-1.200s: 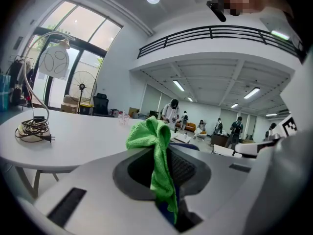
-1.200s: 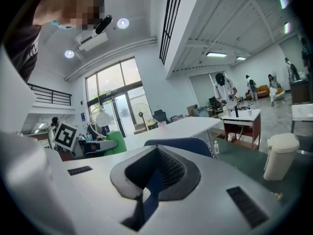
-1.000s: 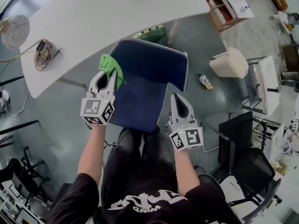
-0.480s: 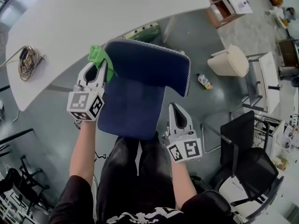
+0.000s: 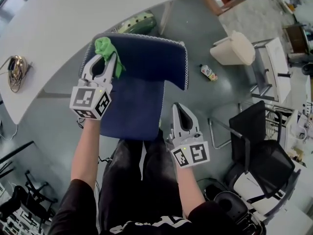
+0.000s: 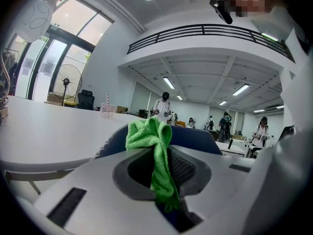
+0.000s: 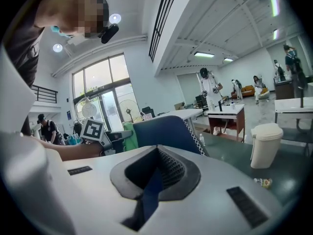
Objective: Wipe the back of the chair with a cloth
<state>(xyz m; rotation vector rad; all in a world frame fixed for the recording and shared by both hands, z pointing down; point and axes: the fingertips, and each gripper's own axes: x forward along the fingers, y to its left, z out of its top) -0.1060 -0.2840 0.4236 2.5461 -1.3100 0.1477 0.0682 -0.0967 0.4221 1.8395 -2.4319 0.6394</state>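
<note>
While the cloth [image 5: 104, 46] is clamped by the left gripper [image 5: 105, 58] at a corner of the chair back [image 5: 146, 58], right gripper [image 5: 179, 106] closed empty, wiping is judged barely begun.

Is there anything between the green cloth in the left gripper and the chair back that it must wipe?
Nothing visible. The left gripper holds the cloth right at the top left corner of the chair back; the right gripper is lower, beside the seat, out of the way.

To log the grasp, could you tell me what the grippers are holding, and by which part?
The left gripper pinches the green cloth mid-length, a bunch past its tips; the right gripper holds nothing.
</note>
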